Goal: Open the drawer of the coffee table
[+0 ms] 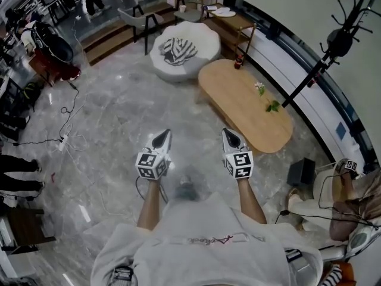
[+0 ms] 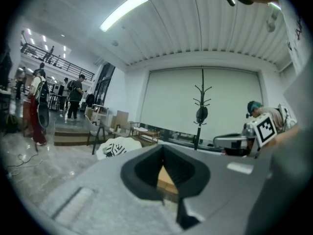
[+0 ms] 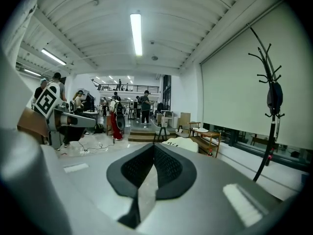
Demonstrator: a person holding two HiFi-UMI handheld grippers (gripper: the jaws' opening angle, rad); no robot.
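The oval wooden coffee table point(image 1: 244, 103) stands ahead and to the right on the marble floor, with a small flower point(image 1: 260, 88) on its top; its drawer cannot be made out. A strip of its wood point(image 2: 165, 179) shows past the left jaws. My left gripper point(image 1: 162, 139) and right gripper point(image 1: 231, 139) are held side by side in the air in front of me, short of the table and touching nothing. Both are shut and empty. In the right gripper view my right gripper point(image 3: 153, 147) points across the room with nothing between its jaws.
A white pouf point(image 1: 184, 50) with a striped cloth lies beyond the table's far end. A black coat stand point(image 1: 326, 55) rises at the right by the wall. Cables point(image 1: 65, 137) trail on the floor at left. Chairs and a low shelf point(image 1: 229, 22) stand at the back; people stand at the far left.
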